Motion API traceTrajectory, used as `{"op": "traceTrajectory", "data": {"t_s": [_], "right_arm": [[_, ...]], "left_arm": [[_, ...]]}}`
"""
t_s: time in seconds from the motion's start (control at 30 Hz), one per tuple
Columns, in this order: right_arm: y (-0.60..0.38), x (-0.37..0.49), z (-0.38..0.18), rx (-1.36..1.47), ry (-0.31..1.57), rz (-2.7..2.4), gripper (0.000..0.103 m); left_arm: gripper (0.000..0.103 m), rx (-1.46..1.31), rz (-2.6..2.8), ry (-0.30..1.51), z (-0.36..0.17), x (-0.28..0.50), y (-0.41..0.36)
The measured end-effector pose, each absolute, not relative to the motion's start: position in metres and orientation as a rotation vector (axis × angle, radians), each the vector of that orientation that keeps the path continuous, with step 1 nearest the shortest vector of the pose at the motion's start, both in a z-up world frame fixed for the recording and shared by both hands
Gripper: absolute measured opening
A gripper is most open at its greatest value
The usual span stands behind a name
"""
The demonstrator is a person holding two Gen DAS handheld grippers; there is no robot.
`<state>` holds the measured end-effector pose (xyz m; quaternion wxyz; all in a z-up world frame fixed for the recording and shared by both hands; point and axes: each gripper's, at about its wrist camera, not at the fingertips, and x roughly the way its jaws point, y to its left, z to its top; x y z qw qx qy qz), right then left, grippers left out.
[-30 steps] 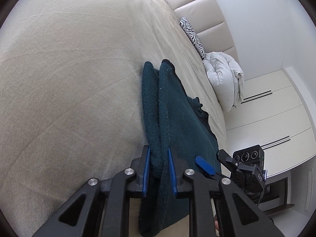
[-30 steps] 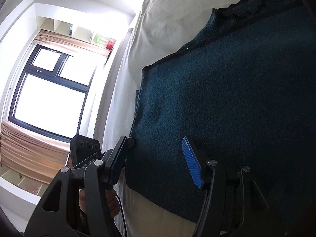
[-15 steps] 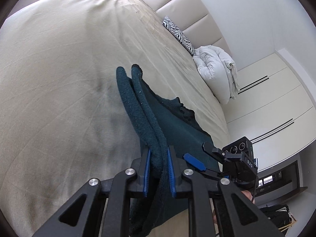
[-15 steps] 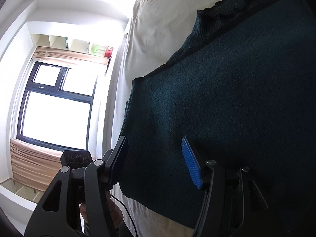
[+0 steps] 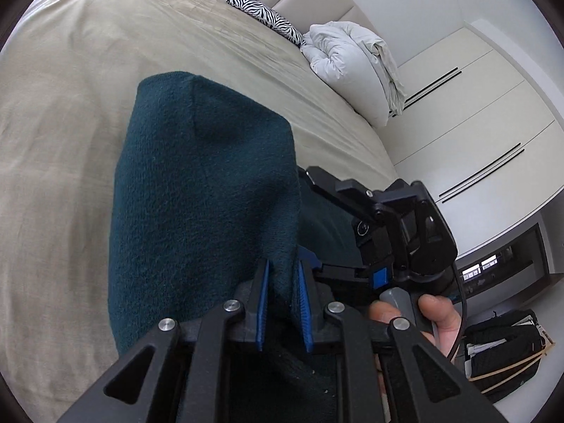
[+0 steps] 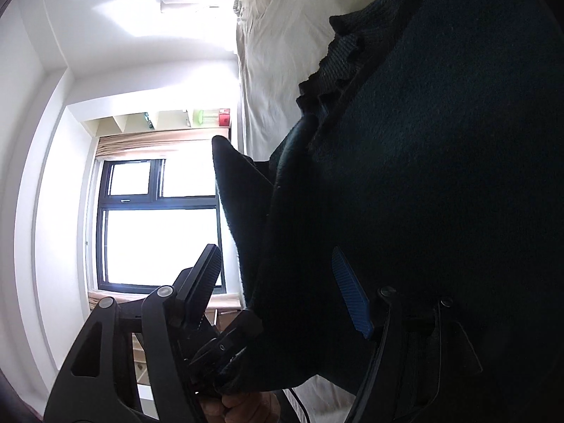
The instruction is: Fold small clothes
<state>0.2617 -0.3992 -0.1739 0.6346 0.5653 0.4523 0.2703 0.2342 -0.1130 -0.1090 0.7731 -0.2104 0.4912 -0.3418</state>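
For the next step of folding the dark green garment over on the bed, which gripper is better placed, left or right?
Left. The left gripper is shut on a gathered edge of the dark green garment, lifted over the bed. The right gripper has just been opening, its pads apart and pressing nothing.

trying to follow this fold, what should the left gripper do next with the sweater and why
Probably carry the pinched edge further across and lay it down on the flat part. The left gripper is shut on a raised flap of the dark teal sweater, which arches over the beige bed mid-fold. The right gripper has just been opening its jaws; its pads press on nothing.
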Motion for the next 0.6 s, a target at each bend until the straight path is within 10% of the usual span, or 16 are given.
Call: {"op": "traceTrajectory", "data": {"t_s": [0.43, 0.6], "right_arm": [[-0.408, 0.276, -0.175, 1.204, 1.133, 0.591, 0.062], [-0.387, 0.275, -0.172, 1.072, 1.210, 0.526, 0.029]], "left_arm": [[0.018, -0.367, -0.800, 0.970, -0.104, 0.197, -0.097], [0.018, -0.363, -0.792, 0.950, -0.102, 0.189, -0.080]]}}
